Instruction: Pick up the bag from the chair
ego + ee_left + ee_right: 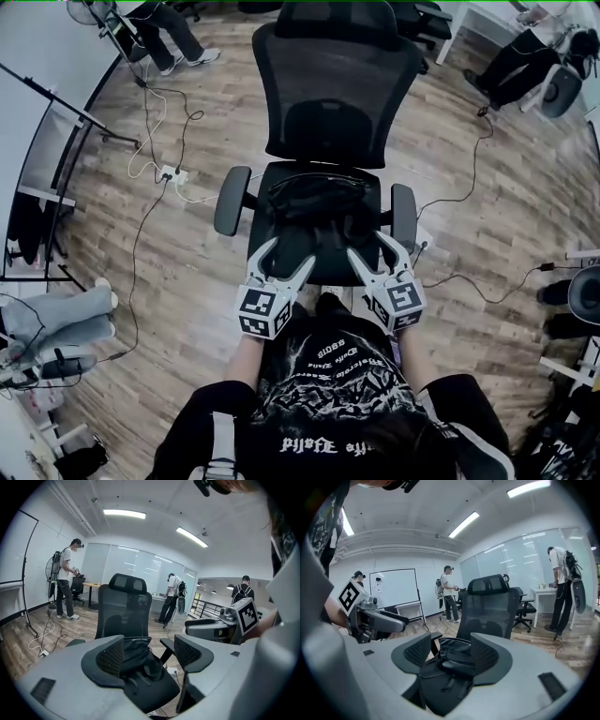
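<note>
1. The left tongs [288, 253] and the right tongs [370, 246] are side by side, close to the person who holds them. Both point at the front of the seat.
2. The left tongs [150, 653] are spread wide and pinch nothing. The black bag [135, 651] shows in the gap between them.
3. The right tongs [450, 651] are spread wide too and pinch nothing. The bag [454, 654] shows in their gap as well.
4. The bag [314, 197] lies on the seat of the black chair [337, 94], between the two armrests. It sits just past the tips of the tongs, toward the chair's back.
5. The chair stands on a wooden floor [206, 272].
6. Thin cables [141, 234] and a white power strip [172, 173] lie on the floor to the left of the chair.
7. Far off, other people [65, 581] stand in the room, and a whiteboard [396, 588] stands by the wall.
</note>
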Action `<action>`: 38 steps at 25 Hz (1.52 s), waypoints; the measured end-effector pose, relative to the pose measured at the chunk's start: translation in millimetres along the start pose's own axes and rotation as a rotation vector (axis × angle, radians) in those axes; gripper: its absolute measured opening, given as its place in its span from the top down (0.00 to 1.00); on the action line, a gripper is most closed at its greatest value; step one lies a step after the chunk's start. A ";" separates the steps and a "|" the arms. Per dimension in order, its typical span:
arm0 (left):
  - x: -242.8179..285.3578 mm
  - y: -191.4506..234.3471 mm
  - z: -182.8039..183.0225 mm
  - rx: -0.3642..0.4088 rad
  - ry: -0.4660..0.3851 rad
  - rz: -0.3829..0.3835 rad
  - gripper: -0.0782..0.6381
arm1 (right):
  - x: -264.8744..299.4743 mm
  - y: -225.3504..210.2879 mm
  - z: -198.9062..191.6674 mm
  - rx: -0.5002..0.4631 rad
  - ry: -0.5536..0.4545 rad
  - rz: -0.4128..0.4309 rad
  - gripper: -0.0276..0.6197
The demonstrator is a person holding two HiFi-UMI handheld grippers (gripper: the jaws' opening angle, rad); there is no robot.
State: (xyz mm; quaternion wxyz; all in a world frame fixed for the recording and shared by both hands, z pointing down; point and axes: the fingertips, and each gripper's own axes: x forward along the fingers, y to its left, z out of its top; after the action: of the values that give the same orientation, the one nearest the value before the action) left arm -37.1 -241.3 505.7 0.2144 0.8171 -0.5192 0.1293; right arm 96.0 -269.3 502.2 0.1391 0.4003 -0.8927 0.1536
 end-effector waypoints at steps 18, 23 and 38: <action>90.4 69.5 7.6 0.111 0.152 -0.045 0.42 | 81.4 -62.2 2.8 -0.066 0.137 0.110 0.53; 128.4 85.7 2.4 0.171 0.209 -0.111 0.42 | 123.5 -88.9 -2.5 -0.110 0.187 0.161 0.53; 240.5 166.3 -84.7 0.267 0.488 -0.228 0.42 | 238.6 -147.4 -102.3 -0.332 0.458 0.343 0.53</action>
State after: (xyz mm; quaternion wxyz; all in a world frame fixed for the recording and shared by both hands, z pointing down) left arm -83.7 -452.3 720.1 0.2366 0.8359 -0.3359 0.3640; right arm 67.6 -483.3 708.3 0.3718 0.1711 -0.9054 0.1133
